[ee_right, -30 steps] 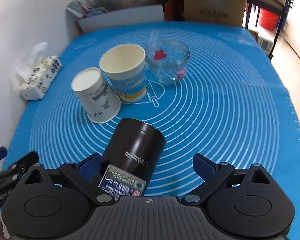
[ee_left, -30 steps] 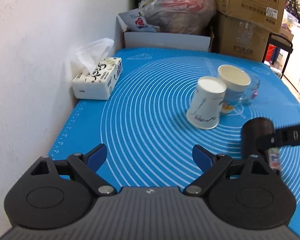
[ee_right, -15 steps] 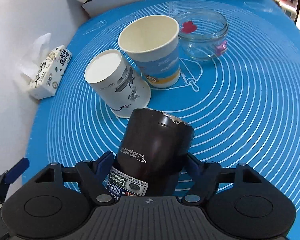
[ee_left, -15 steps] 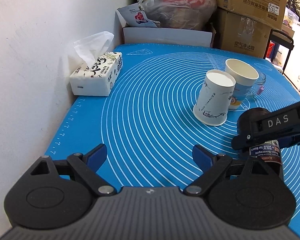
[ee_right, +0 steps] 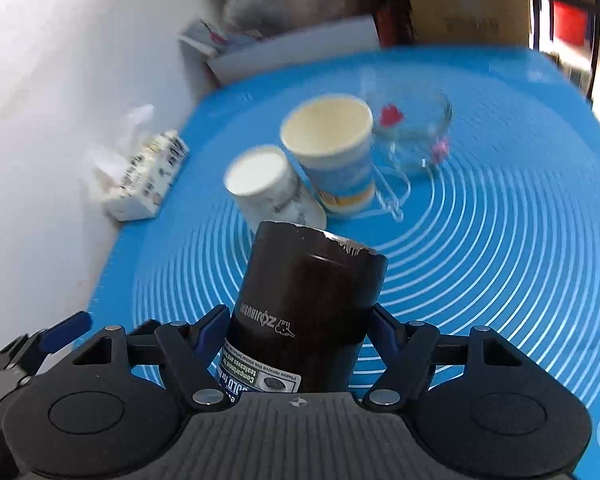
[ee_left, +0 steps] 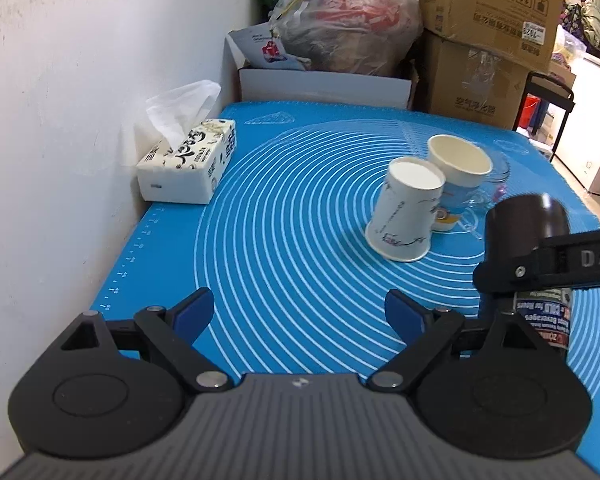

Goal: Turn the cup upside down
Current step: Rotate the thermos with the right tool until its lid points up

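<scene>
– What is your right gripper (ee_right: 296,330) doing?
– Its blue pads are clamped on the dark cup (ee_right: 306,304), low at six o'clock in its camera, above the blue mat (ee_right: 500,240).
– And the left gripper (ee_left: 300,314)?
– Spread wide, holding nothing. The cup (ee_left: 526,236) sits at its three o'clock; the white paper cup (ee_left: 406,214) stands inverted around one o'clock.
</scene>
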